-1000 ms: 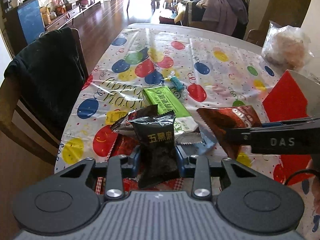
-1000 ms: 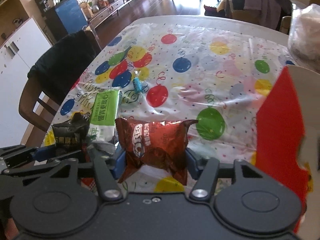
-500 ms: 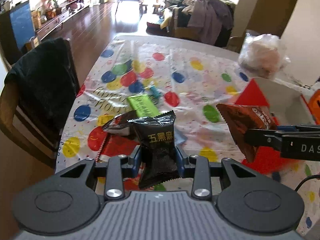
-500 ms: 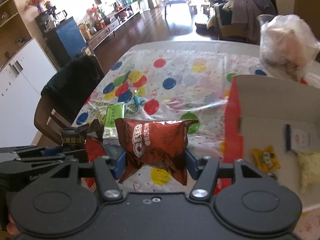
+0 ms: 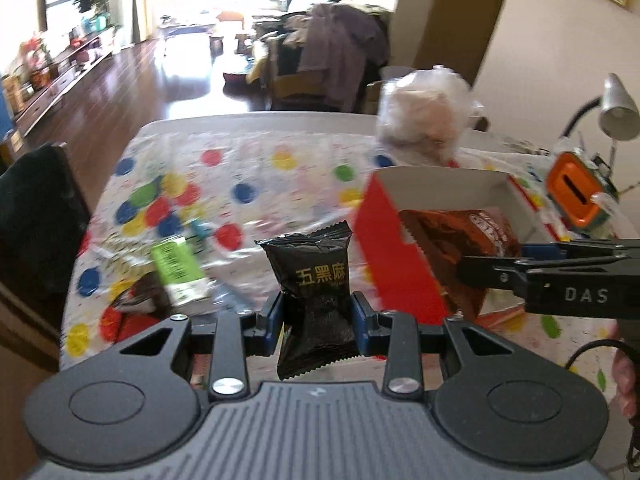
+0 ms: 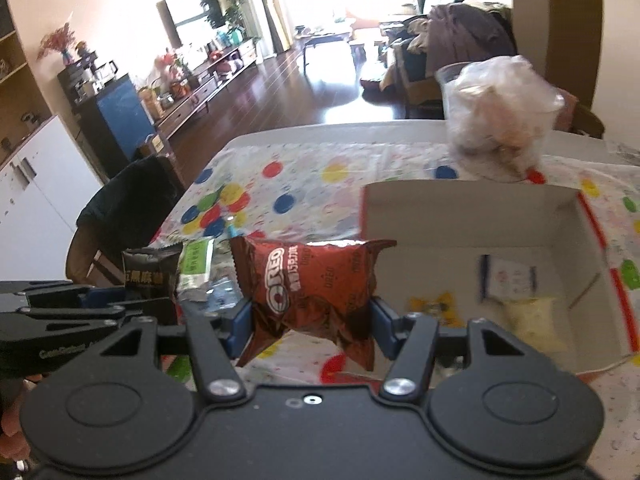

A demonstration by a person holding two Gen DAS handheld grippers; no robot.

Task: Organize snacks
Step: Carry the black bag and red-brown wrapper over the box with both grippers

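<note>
1. Left gripper pinches a black packet by its waist, in the air just left of the box.
2. Right gripper clamps an Oreo pack, up at the box's left wall.
3. Green packet lies on the tablecloth, well left of the box.
4. Inside the box: yellow and white snacks.

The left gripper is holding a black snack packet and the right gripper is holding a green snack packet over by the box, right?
Not quite. The right gripper holds a brown Oreo packet, not a green one; the right wrist view shows it. The green packet lies on the tablecloth. The rest is right: the left gripper holds the black snack packet, near the box.
</note>
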